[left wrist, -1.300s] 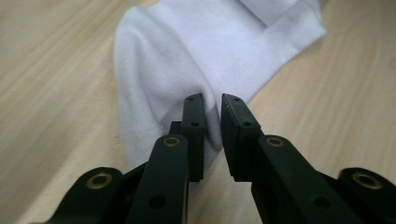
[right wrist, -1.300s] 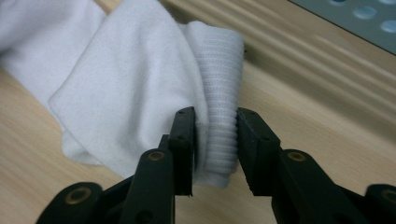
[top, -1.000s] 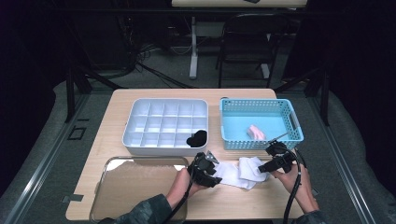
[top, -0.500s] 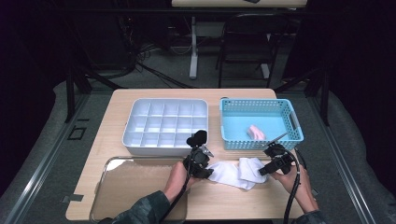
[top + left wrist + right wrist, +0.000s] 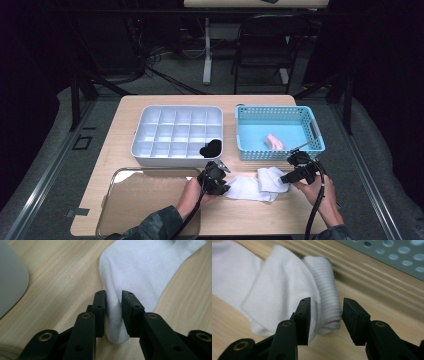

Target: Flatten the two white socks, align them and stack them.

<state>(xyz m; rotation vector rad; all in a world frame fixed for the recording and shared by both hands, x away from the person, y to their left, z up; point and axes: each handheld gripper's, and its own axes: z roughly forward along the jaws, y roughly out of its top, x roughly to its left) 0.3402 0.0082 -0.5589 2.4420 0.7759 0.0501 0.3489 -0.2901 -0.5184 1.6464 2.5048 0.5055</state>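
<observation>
The left gripper [image 5: 113, 315] pinches the white sock's [image 5: 140, 267] toe at the frame's bottom. The right gripper [image 5: 325, 322] has just loosened, its jaws apart around the ribbed cuff [image 5: 327, 295] without squeezing. That cuff could slip out and unroll if the left one tugs.

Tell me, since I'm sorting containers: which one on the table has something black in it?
The white divided tray: a black item sits in its front right compartment. The blue basket holds a pink item instead.

lab, dark curtains [image 5: 385, 75], recording table [image 5: 165, 102]

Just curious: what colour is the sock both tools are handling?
White sock, plain; clearest in the left gripper view.
</observation>
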